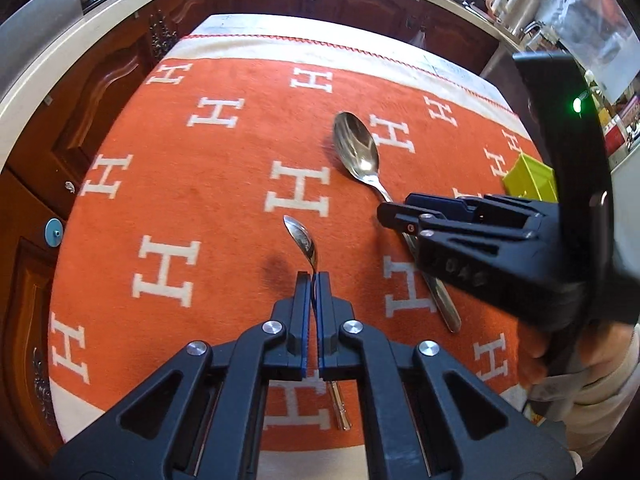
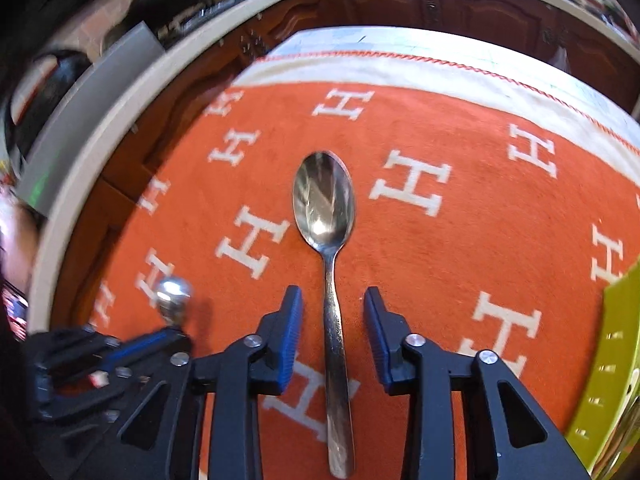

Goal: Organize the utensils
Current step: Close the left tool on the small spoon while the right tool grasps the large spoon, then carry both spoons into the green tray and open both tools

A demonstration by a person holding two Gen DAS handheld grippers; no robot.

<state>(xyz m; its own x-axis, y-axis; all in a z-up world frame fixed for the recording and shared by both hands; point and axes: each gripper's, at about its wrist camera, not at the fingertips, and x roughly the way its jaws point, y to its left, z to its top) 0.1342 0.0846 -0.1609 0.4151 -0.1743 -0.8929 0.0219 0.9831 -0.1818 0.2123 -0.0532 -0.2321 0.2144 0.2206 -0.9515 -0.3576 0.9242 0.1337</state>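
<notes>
Between the closed jaws of the left gripper [image 1: 314, 280], in the left wrist view, a small spoon [image 1: 303, 240] is clamped by its handle, bowl ahead of the fingertips, above the orange cloth [image 1: 224, 160]. In the right wrist view, the right gripper [image 2: 333, 300] is held open, and a large spoon [image 2: 326, 216] is seen lying on the cloth between the jaws, untouched. A yellow-green bin [image 2: 608, 360] is located right of the jaws.

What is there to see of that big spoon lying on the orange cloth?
The large spoon looks like polished steel, with an oval bowl facing up and a long, slim handle. It lies flat on the orange cloth, bowl pointing away. The right gripper is open, one finger on each side of the handle, not visibly touching it.
</notes>
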